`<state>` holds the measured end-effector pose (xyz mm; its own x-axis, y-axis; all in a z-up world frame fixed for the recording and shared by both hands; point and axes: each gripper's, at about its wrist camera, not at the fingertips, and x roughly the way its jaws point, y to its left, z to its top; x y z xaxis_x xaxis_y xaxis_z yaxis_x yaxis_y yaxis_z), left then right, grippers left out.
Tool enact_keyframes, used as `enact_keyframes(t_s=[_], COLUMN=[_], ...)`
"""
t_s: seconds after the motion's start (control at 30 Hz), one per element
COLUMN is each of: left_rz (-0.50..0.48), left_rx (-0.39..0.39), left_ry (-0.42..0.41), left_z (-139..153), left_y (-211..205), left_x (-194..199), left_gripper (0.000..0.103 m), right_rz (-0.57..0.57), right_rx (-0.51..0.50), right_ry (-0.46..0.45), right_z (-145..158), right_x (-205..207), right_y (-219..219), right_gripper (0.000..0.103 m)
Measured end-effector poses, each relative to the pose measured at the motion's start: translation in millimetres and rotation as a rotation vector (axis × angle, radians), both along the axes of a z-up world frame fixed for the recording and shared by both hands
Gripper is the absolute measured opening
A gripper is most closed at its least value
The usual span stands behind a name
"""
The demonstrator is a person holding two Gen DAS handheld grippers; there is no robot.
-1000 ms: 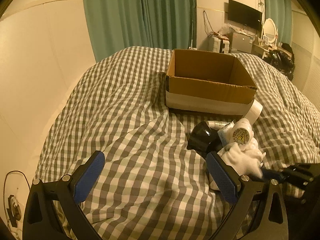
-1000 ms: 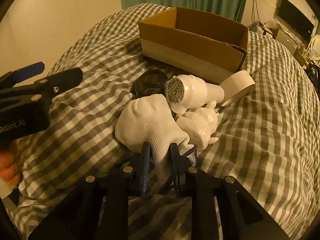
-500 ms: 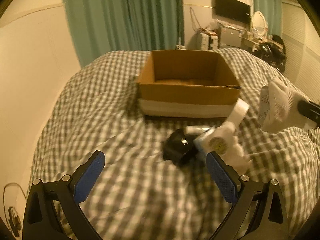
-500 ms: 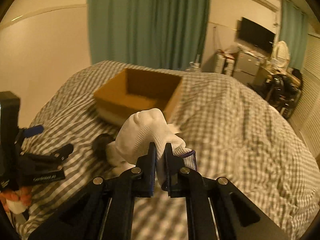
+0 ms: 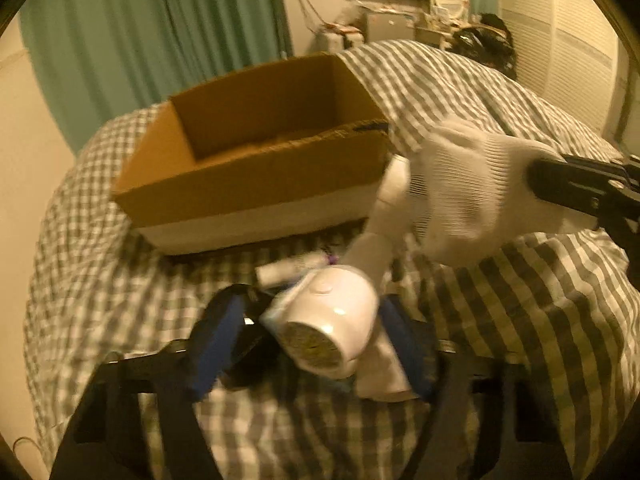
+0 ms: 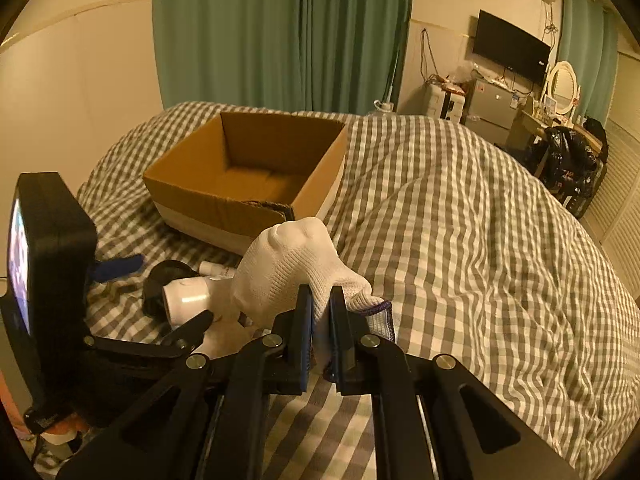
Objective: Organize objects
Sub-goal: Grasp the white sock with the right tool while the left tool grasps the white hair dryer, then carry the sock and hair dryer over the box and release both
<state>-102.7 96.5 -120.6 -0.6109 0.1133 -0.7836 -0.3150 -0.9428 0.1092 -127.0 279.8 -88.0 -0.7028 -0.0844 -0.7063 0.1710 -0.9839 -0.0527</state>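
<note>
Glove, white knit, is pinched by its cuff in the right gripper, jaws pressed tight on the fabric w/ the rest bunched up above the fingertips; it hangs in the air over the checked bedspread, just short of the near corner of the open cardboard box, which looks empty inside. In the left wrist view the same glove shows at right, beside the box's front right corner. Left gripper is low over the pile, jaws closing, blue pads either side of the white hair dryer, barrel end facing the cam; pic is blurred, can't tell if the pads touch it yet. Next to the dryer: a dark round object and a small white tube nearer the box, both on the bedspread. Green curtain behind, TV on the far wall.
</note>
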Motion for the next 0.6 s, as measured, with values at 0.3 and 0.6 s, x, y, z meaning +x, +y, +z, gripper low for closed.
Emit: enact_keyframes(t_s=[0.3,0.6], left_rz=[-0.035,0.025], left_rx=[-0.021,-0.015], left_ry=[0.034,0.108], left_z=[12.4,52.2], left_y=[1.7,-18.9], left_x=[13.3,25.7], left_gripper=[0.051,0.051], right_rz=[0.006,0.007], right_rx=[0.004,0.011], right_ry=[-0.034,0.028], right_z=[-12.8,15.5], right_x=[-10.5,5.8], right_y=[-2.9,-11.7], right_gripper=[0.008,0.008])
